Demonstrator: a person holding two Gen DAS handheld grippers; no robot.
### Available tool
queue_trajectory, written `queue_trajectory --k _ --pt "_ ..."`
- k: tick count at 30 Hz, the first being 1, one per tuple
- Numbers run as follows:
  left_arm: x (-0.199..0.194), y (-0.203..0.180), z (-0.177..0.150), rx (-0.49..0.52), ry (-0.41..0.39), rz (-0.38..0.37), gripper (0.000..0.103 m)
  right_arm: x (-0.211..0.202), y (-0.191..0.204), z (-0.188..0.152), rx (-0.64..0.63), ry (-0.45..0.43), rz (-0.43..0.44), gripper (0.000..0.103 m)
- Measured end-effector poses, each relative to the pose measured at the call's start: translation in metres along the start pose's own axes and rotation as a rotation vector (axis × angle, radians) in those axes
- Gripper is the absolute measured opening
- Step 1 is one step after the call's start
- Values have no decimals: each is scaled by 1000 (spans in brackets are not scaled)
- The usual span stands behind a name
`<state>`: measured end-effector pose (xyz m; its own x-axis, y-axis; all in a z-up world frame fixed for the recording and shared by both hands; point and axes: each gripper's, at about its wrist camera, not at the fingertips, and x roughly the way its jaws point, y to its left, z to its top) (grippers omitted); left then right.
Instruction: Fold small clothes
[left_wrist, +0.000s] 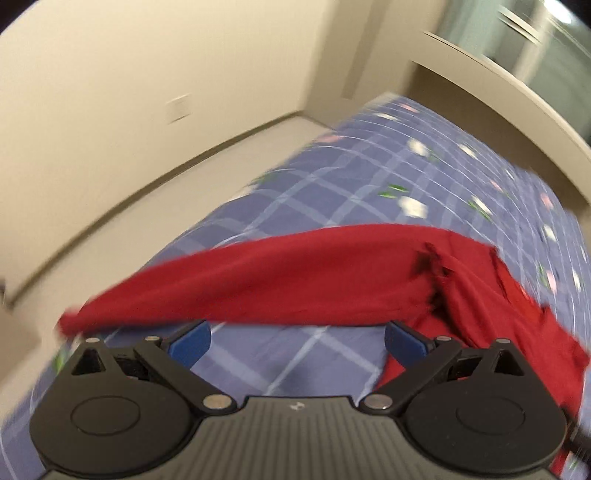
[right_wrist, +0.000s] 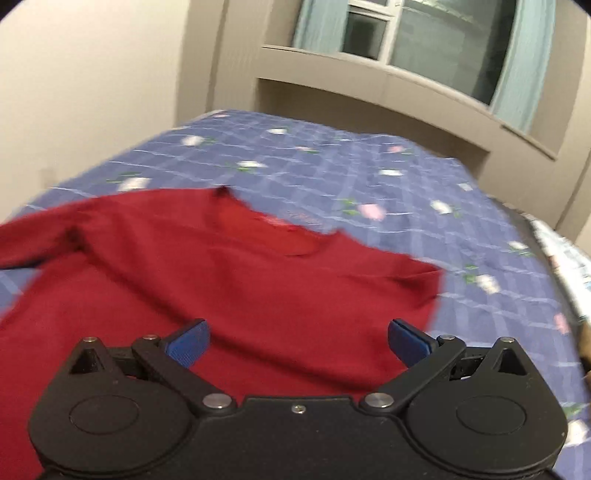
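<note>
Right wrist — red sweater (right_wrist: 236, 273) beneath jaws

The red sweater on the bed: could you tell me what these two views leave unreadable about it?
- Left wrist view: the red sweater is smeared by motion blur; its right part runs behind the left gripper, so its shape is unclear.
- Right wrist view: the neck label is too blurred to read; the hem hides behind the right gripper; one sleeve is cut by the left edge.
</note>
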<state>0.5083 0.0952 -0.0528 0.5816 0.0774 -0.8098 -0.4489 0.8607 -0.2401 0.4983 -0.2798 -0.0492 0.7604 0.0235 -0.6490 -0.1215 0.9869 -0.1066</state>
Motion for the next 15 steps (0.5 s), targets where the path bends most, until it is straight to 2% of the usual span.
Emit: queue_trajectory --k 4,7,9,13,15 --pt "-6 56 -9 -174 -2 80 102 -3 47 -2 -36 24 95 102" --pt "-2 98 -11 -288 -2 125 102 -2 72 1 -74 12 132 102" --pt "1 126 -15 -387 -5 105 102 1 84 5 -86 3 150 102" --pt "8 169 -17 -652 -36 7 100 10 102 10 -126 -11 140 102" --pt "16 178 -17 -727 -30 -34 92 18 105 13 -145 -16 116 102"
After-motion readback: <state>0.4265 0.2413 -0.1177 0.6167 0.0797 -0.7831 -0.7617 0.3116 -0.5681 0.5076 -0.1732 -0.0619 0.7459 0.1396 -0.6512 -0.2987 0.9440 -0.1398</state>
